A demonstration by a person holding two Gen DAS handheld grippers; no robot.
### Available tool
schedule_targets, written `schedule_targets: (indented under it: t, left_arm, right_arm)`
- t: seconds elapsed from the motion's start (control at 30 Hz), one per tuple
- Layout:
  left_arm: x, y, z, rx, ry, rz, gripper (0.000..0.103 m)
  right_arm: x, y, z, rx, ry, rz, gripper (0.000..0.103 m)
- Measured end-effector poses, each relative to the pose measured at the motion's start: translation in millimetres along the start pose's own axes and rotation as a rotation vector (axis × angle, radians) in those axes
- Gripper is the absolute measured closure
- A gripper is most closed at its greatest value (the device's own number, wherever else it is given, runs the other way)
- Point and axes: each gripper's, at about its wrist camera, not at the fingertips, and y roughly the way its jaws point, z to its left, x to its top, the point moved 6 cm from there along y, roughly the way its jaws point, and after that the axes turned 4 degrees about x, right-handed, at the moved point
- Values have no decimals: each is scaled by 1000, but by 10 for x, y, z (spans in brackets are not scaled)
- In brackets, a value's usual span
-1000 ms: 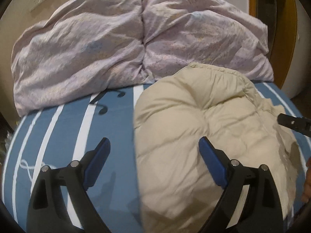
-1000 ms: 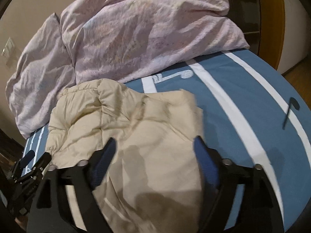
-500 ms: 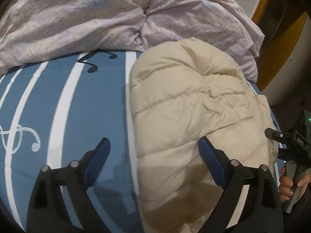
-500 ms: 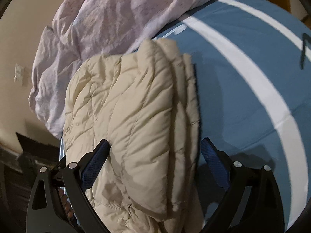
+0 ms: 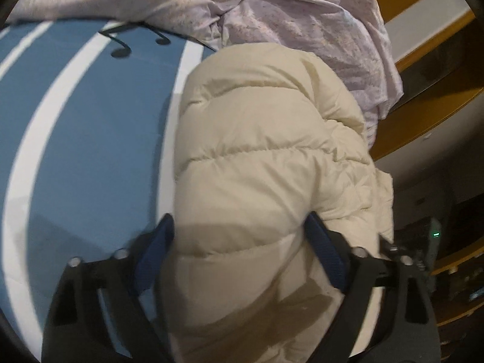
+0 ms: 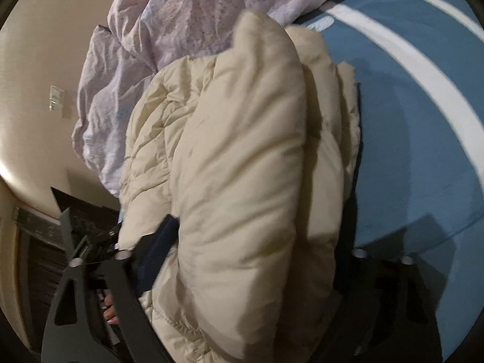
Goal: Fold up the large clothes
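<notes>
The blue bedsheet (image 5: 90, 139) with its broad white stripes is the largest thing in view, running bare to the left of the jacket in the left wrist view and bare again to the jacket's right in the right wrist view (image 6: 423, 157), so there is open cloth on both of those sides. At the far end the crumpled lilac duvet (image 5: 302, 15) is heaped across the sheet, and the jacket's far end touches it, closing off that direction; on the right of the left wrist view the bed ends at a drop with yellow wooden furniture (image 5: 429, 103) beyond. The cream puffer jacket (image 5: 266, 157) lies folded into a thick padded bundle on the sheet, its long axis running from the cameras away toward the duvet, with stacked layer edges showing along its right side in the right wrist view (image 6: 242, 157). The left gripper (image 5: 242, 257) stands with both blue pads spread wide on either side of the jacket's near end, not pinching it. The right gripper (image 6: 251, 260) likewise straddles the bundle, jaws wide apart; its right finger is mostly lost in shadow behind the padding. The jacket's near edge is cut off by both frames, and both views are motion-blurred.
</notes>
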Motion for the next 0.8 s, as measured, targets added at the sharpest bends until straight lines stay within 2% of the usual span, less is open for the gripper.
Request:
schedule_targets:
  t: [0.07,0.13,0.23,0.3,0.43,0.6,0.8]
  left_arm:
    - [1,-24,-28,-15,1,-9,34]
    - [12,-59,-63,-14,16,-22,47]
    - [41,-153,-70,-24,21,-47,59]
    - [64,-232,-42,-28,19,-66,65]
    - [117,-445,94,-24,14,-115,68]
    - [240,-725,346,-1,-11,-184,68]
    - [406,-1006,731,41,-52,-261,68]
  right_arm:
    - [-2,-4,26,30,-3,-5,37]
    - [4,-4,95,53,-18,-12,52]
    - [30,-6,242,64,-63,-23,65]
    - [53,27,388,64,-110,-29,69]
    - [109,144,673,86,-179,-34,75]
    - [182,451,1071,118,-243,-19,76]
    - [167,819,1321,114,-305,17,77]
